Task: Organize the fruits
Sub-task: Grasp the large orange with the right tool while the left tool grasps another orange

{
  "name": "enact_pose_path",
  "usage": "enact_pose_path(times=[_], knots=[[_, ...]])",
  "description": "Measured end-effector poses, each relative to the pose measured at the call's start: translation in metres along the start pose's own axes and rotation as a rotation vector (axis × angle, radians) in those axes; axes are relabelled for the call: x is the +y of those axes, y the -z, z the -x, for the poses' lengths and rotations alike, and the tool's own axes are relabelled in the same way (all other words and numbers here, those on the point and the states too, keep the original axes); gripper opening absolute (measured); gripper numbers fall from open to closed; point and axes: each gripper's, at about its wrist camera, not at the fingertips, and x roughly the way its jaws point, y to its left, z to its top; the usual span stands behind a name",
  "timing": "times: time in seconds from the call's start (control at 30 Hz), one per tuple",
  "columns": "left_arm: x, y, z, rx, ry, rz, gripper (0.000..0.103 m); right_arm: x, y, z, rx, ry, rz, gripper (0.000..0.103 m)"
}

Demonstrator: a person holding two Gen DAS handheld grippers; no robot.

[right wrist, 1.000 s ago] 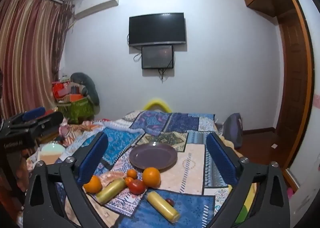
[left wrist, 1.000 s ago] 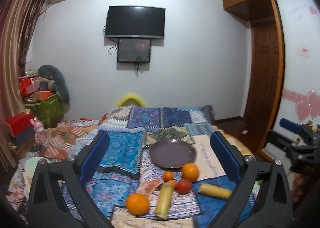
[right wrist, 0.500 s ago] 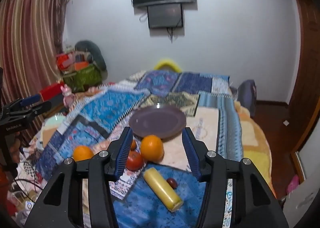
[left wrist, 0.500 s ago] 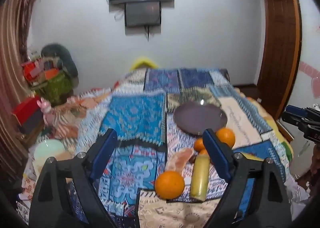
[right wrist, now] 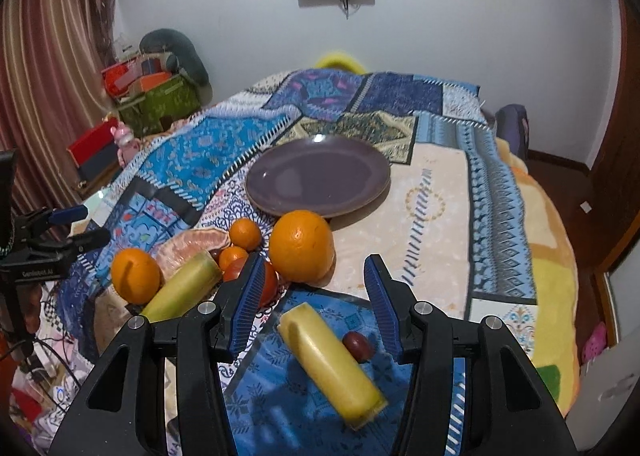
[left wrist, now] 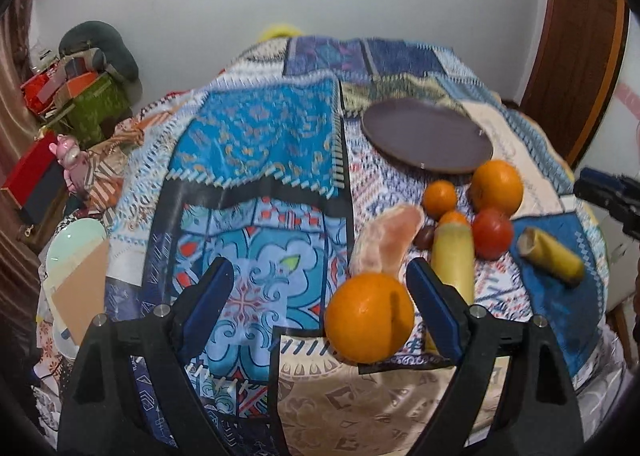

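A purple plate lies empty on the patchwork bedspread; it also shows in the left wrist view. Fruit lies in front of it: a big orange, small oranges, a tomato, yellow banana pieces and a pomelo slice. My left gripper is open, low over the bed, with another orange by its right finger. My right gripper is open above a banana piece and just short of the big orange.
A small dark fruit lies beside the banana piece. A pale green lid and cardboard sit at the bed's left edge. Boxes and a green basket stand left of the bed. A wooden door is on the right.
Both grippers have come forward and down toward the fruit. The right gripper's jaws have narrowed since a second ago. The fruit has not moved.
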Motion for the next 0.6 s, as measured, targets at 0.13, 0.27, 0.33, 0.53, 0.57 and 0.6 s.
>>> enact_pose_path(times=[0.13, 0.27, 0.33, 0.53, 0.57, 0.6], knots=[[-0.005, 0.004, -0.014, 0.035, 0.02, -0.03, 0.089, 0.001, -0.002, -0.017, 0.028, -0.009, 0.003, 0.053], [-0.004, 0.006, -0.031, 0.079, 0.042, -0.036, 0.089, 0.001, -0.006, -0.035, 0.054, -0.03, -0.002, 0.056], [-0.001, 0.007, -0.035, 0.082, 0.073, -0.025, 0.089, 0.002, -0.008, -0.045, 0.068, -0.037, -0.002, 0.058], [0.0, 0.009, -0.041, 0.089, 0.131, -0.01, 0.089, 0.003, -0.008, -0.07, 0.097, -0.043, -0.012, 0.063], [0.0, 0.009, -0.042, 0.094, 0.143, -0.005, 0.089, 0.003, -0.008, -0.073, 0.103, -0.048, -0.021, 0.063], [0.0, 0.009, -0.043, 0.098, 0.151, -0.002, 0.089, 0.004, -0.008, -0.077, 0.111, -0.057, -0.034, 0.063]])
